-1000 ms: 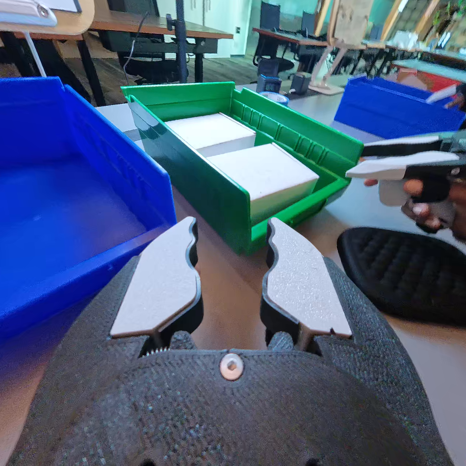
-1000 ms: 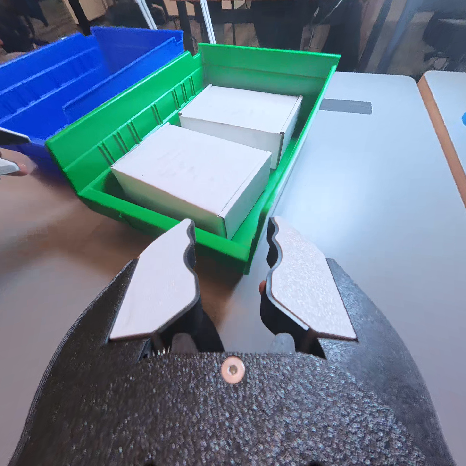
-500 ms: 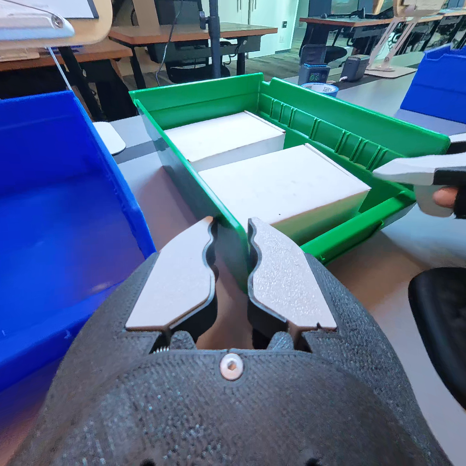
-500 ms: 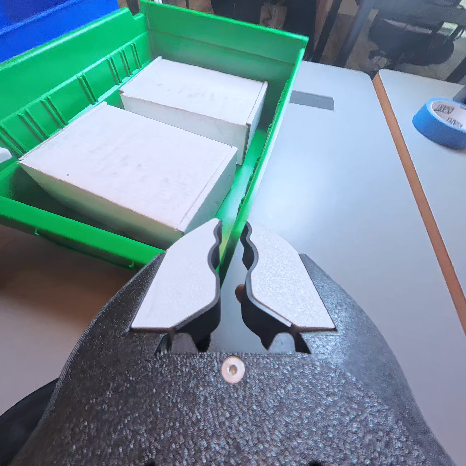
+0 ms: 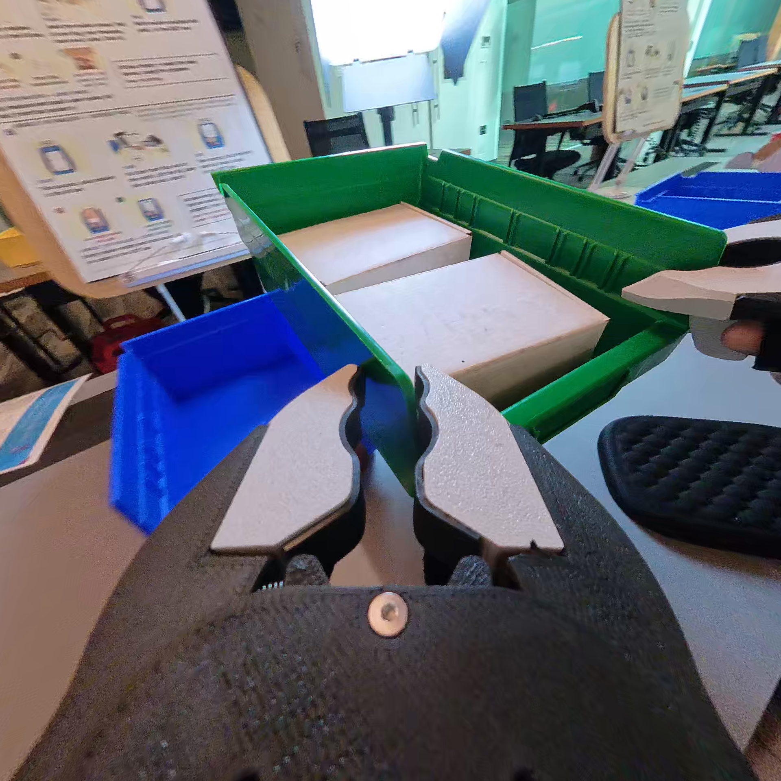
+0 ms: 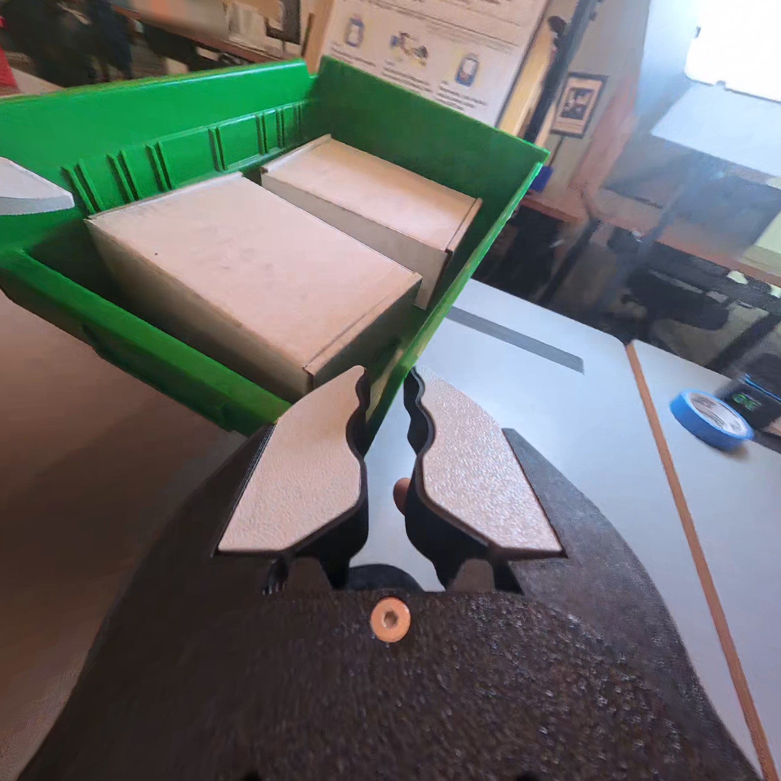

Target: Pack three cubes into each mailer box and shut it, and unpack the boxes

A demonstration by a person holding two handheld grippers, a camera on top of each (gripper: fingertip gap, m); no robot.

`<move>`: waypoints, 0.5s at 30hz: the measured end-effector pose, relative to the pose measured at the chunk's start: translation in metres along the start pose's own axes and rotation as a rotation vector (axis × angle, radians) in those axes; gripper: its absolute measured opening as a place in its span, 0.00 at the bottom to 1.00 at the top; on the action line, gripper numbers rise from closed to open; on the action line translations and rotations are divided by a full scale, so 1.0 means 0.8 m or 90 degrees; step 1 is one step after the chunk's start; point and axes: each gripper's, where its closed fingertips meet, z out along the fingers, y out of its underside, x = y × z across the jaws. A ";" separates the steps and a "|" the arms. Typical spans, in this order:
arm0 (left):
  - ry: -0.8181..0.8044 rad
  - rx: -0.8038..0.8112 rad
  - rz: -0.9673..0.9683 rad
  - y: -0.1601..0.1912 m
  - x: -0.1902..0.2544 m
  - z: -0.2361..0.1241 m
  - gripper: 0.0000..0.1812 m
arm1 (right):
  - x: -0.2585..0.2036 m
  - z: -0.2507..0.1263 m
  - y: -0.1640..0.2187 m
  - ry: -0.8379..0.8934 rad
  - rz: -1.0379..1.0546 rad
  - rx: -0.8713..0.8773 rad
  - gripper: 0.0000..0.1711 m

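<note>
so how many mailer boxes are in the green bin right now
2, both closed and lying flat in the green bin: the near box sits at the end the grippers hold, and the far box lies behind it by the back wall. None looks hidden.

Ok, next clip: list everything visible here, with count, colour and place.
bin: 1, green, centre, lifted and tilted, gripped on both side walls
boxes: 2, white, shut, inside the bin
blue bins: 2, one left of the green bin, one far right
pad: 1, black, on table at right
tape roll: 1, blue, on the next table
poster board: 1, white, behind the bins
table: 1, grey
left tongs: grey pads, clamped on the bin's left wall
right tongs: grey pads, clamped on the bin's right wall
</note>
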 end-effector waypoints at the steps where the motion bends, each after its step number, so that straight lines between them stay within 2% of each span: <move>1: -0.017 -0.005 -0.006 -0.002 -0.016 -0.018 0.12 | -0.019 0.007 -0.013 -0.022 -0.006 0.007 0.08; 8: -0.116 -0.014 -0.018 0.012 -0.135 -0.157 0.14 | -0.178 0.064 -0.087 -0.195 -0.028 0.056 0.09; 15: -0.213 -0.072 0.016 0.047 -0.239 -0.264 0.11 | -0.332 0.117 -0.096 -0.331 -0.059 0.061 0.10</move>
